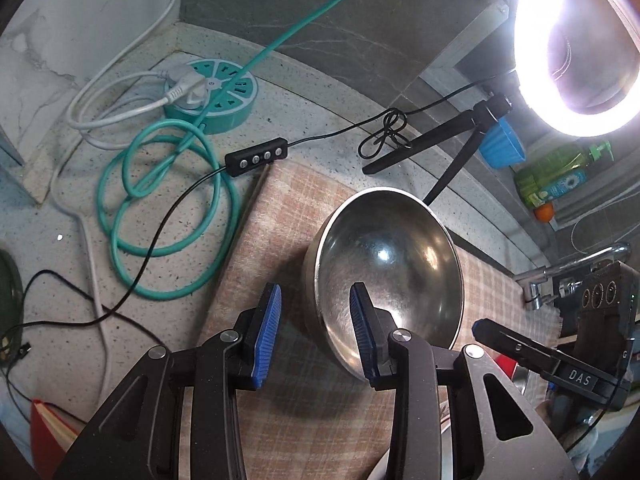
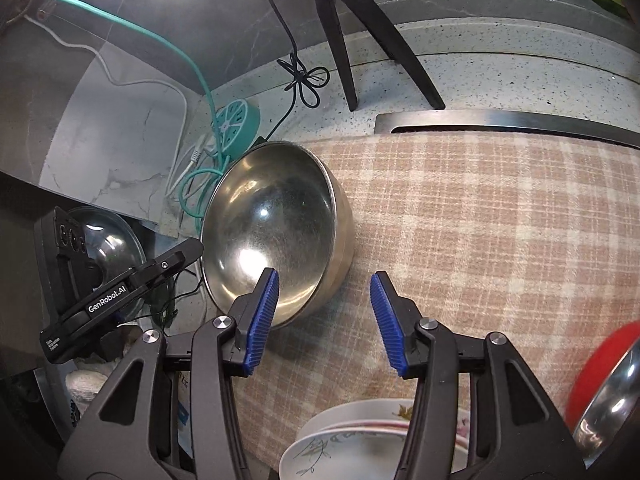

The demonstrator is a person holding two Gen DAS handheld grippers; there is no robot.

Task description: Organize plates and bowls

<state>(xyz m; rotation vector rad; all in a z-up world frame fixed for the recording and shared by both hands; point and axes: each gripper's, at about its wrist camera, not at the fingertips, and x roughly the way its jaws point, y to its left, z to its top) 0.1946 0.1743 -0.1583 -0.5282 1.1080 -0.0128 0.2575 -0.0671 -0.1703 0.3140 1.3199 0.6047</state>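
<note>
Speckled grey stone makes up the worktop (image 1: 304, 120), and from my left claw's camera I count, going left to right, one round teal power strip (image 1: 212, 96) with one white plug in it, one coiled teal cable (image 1: 168, 208), one black cable with a four-button switch (image 1: 256, 157), one black tripod (image 1: 452, 148) under one glaring ring light (image 1: 576, 48), and at the far right one blue cup (image 1: 500, 148) beside one green bottle (image 1: 560, 176). One checked cloth (image 1: 280, 208) covers the middle of the worktop, and one steel bowl (image 1: 388, 264) sits on it, empty and upright.

My left claw (image 1: 316, 332) is partly open and holds nothing; its right finger hangs over the bowl's inside and its left finger outside the rim, so the near rim lies between them, whether touching I cannot tell.

From the right camera, my right claw (image 2: 325, 320) is open wider, also empty, above bare cloth just right of the bowl. Below it lie two stacked patterned plates (image 2: 360, 440), and at the far right edge one red thing (image 2: 600, 368) with a steel rim (image 2: 612, 408) in front.
</note>
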